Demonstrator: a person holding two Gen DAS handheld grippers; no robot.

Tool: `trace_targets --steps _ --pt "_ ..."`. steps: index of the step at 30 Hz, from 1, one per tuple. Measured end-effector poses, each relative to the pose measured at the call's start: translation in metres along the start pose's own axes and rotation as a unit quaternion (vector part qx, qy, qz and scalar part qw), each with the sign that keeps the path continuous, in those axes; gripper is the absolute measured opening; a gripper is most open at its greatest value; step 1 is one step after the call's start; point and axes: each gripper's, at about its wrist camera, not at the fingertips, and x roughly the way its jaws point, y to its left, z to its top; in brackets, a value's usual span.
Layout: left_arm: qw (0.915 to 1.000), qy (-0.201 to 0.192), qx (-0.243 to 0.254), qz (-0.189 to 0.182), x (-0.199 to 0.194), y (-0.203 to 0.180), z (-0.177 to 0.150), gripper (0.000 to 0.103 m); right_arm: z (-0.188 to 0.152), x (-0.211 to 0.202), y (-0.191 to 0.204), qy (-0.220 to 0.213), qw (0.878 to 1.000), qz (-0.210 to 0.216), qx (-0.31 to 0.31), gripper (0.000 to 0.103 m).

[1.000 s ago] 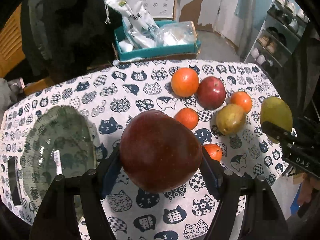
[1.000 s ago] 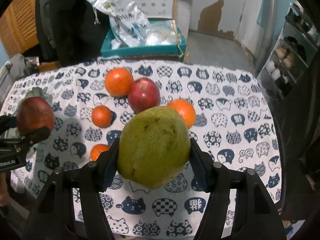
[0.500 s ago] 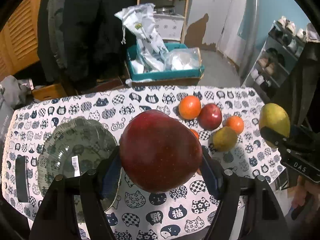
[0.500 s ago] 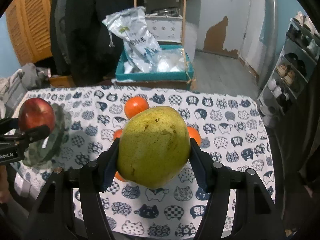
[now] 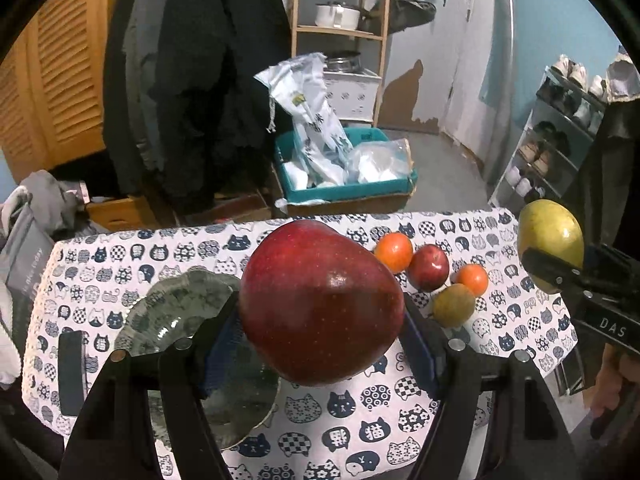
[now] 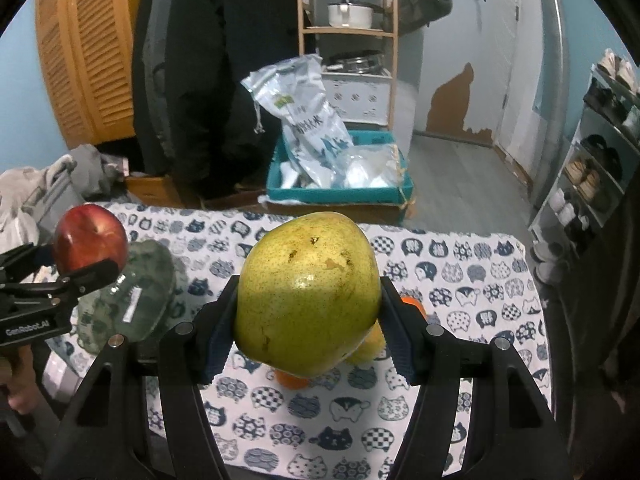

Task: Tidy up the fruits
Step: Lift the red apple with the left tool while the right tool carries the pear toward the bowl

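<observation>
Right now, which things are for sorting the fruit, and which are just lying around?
For the job:
red apple in the left gripper
pear in the right gripper
glass bowl
oranges
small apple
small pear

Lying about:
teal box
white bag
pot
shoes

Red apple (image 5: 320, 304), green pear (image 6: 308, 296), both held aloft

White letters reading "DAS" stand on the black body of the right gripper (image 5: 560, 276), seen at the right edge of the left wrist view. "GenRobot.AI" is printed in white on the black body of the left gripper (image 6: 86, 272), seen at the left edge of the right wrist view. The white bag (image 6: 298, 116) in the teal box carries dark printed characters, too small to read with certainty.
</observation>
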Motion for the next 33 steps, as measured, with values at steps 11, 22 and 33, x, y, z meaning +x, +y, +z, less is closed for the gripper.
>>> trace_targets --steps 11,22,33 --pt "0.9992 -0.006 -0.032 0.023 -0.009 0.036 0.004 0.075 0.021 0.005 0.040 -0.006 0.999 0.030 -0.019 0.065" --pt "0.9966 -0.003 -0.064 0.051 -0.011 0.082 -0.003 0.075 0.038 0.032 0.089 0.008 0.997 0.065 -0.038 0.065" --pt "0.9915 0.015 -0.101 0.081 -0.005 0.133 -0.015 0.075 0.046 0.071 0.147 0.038 0.992 0.107 -0.058 0.065"
